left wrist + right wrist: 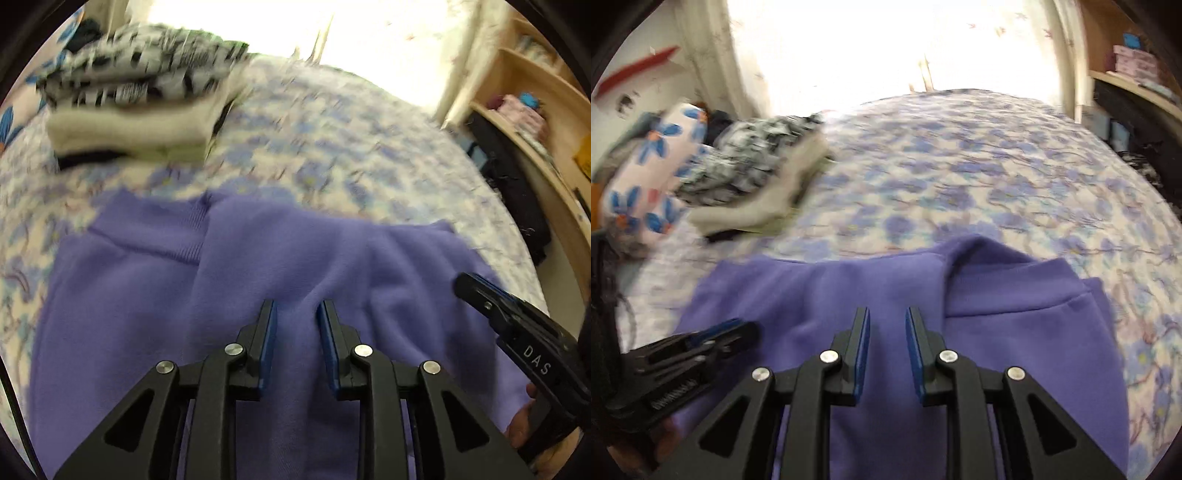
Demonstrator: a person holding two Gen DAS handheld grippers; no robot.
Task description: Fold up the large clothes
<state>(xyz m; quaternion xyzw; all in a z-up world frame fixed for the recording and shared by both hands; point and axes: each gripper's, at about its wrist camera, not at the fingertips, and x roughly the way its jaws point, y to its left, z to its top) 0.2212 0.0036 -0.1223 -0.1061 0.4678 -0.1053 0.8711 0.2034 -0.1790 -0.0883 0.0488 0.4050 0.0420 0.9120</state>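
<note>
Light source: window [886, 44] far ahead of the tongs, blown out white.
Blur: stack of folded clothes [140, 92] and floral bedspread [979, 177] smeared by motion.
Edges: fisheye bend, dark corners.
Sharpest: nearest the tongs.

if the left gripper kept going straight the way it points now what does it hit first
Most likely the purple fleece garment spread on the floral bedsheet: the open left gripper points over it, though depth is unclear.

It was a home bedroom: a bed [997, 177] with a floral sheet, folded clothes [140, 92], wooden shelves [535, 92].
</note>
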